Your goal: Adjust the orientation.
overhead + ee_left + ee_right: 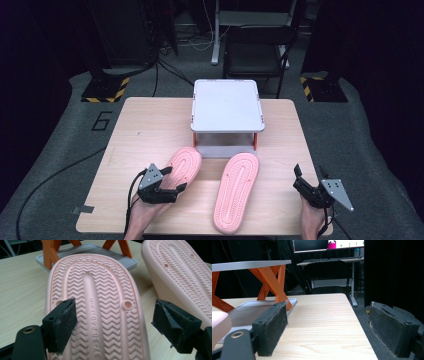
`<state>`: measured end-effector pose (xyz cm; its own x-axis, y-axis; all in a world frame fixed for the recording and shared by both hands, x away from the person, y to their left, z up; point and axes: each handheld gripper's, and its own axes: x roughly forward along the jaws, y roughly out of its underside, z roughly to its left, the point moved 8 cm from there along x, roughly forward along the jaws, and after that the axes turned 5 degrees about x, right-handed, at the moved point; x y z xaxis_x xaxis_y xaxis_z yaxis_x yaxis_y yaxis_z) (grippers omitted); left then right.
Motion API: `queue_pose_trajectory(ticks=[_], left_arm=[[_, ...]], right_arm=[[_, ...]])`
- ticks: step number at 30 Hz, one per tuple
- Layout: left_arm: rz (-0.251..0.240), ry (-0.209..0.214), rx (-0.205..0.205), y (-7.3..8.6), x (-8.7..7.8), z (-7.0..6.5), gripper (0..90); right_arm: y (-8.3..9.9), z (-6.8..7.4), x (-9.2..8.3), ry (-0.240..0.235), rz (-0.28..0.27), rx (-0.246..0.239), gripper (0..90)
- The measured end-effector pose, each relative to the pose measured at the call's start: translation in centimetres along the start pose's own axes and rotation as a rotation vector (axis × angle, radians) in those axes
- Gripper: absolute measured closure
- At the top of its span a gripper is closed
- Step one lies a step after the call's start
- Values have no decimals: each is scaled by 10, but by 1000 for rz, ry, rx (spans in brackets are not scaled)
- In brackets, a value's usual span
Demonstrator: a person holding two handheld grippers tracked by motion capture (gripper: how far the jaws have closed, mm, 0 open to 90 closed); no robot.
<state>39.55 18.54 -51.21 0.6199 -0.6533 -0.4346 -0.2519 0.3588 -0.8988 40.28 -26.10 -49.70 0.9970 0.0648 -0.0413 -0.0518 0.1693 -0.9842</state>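
Both slippers are pale pink: the left slipper and the right slipper show soles ribbed with a zigzag tread inside a plain oval border. The desk is light wood with a faint grain. The small stand has a light grey top, orange crossed legs and a grey base tray. The left gripper and right gripper are black with grey plates. The floor is dark grey, with yellow-and-black striped tape.

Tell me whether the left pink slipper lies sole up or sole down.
Sole up: the left slipper shows its zigzag tread and moulded size numbers facing upward on the table.
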Motion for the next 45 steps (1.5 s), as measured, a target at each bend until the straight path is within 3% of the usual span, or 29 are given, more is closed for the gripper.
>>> queue_pose_trajectory(ticks=[5,6,8,10,11,13,22,24,29,31,36,39,42,43,45], left_arm=[[-4,-26,-33,4,-4,21,187],[-11,-28,-60,4,-4,25,183],[9,-47,-63,8,-5,36,180],[7,-72,-92,12,-6,45,181],[-4,-54,-128,13,-9,50,181],[-28,-70,-148,11,-12,57,182],[-35,-169,-171,18,-28,84,217],[-53,-155,-206,20,-30,86,222],[-79,-191,-144,15,-36,82,238],[-103,-179,-110,9,-38,75,247],[-90,-149,10,0,-40,56,270],[-64,-148,48,3,-35,53,285],[-56,-173,40,5,-37,60,324],[-16,-192,18,10,-37,66,324],[5,-193,-10,20,-37,76,319]], right_arm=[[0,2,0,-4,1,-8,156],[0,3,0,-6,1,-8,156],[1,2,1,-7,7,-8,156],[1,2,1,-5,7,-8,156],[1,2,1,-4,6,-10,156],[1,2,0,-3,5,-12,157],[2,3,1,-12,6,-8,157],[2,4,1,-16,9,-10,157],[2,6,2,-20,9,-16,157],[3,7,1,-21,13,-16,158],[2,7,2,-23,11,-25,158],[2,7,1,-20,11,-27,158],[3,7,2,-21,14,-25,158],[2,7,2,-21,13,-26,158],[2,7,1,-21,14,-21,158]])
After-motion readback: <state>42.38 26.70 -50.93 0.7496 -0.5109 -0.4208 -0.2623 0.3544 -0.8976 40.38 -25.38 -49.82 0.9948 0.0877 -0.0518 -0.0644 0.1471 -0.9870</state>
